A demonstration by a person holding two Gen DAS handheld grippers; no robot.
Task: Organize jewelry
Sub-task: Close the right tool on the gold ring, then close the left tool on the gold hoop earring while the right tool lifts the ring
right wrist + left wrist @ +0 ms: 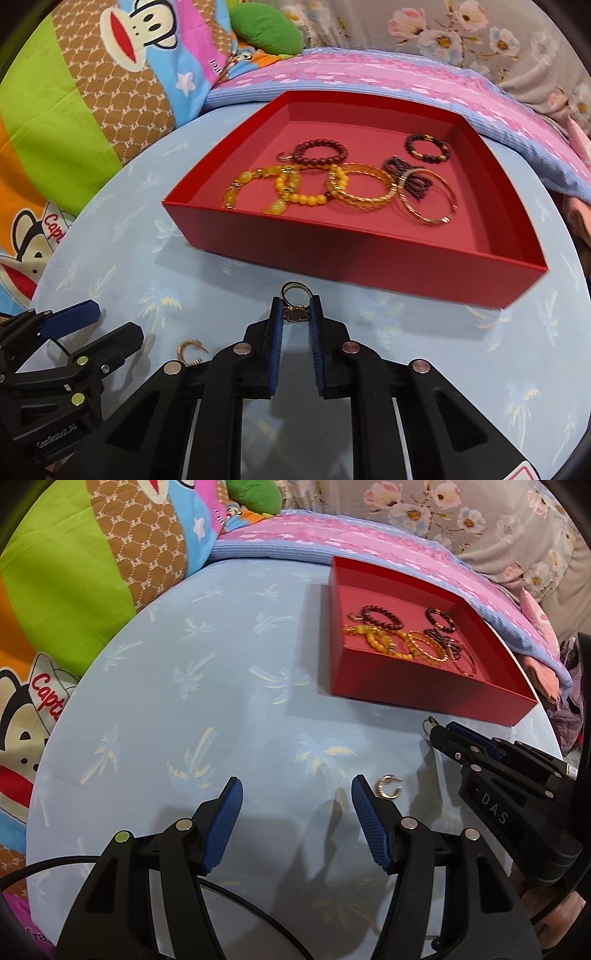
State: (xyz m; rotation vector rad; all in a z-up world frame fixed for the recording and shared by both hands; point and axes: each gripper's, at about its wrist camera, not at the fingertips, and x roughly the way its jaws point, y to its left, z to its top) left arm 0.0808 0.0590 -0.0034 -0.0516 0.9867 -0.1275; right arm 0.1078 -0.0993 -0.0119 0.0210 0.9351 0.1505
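A red box [369, 266] [413, 694] stands on the blue cloth and holds several bracelets: yellow beads [295, 192], dark red beads [321, 151], gold bangles [362, 188]. My right gripper [296, 314] is shut on a gold ring [295, 293] with a dark oval face, just in front of the box; the left wrist view shows its tip [437, 731] with the ring [430, 723]. A gold hoop earring [388, 786] [190, 352] lies on the cloth beside my left gripper [297, 794], which is open with nothing between its fingers.
The round surface has a light blue cloth with palm prints [221, 701]. Colourful cartoon pillows [74, 572] crowd the left side. A pink and blue blanket [369, 70] and floral bedding [461, 29] lie behind the box.
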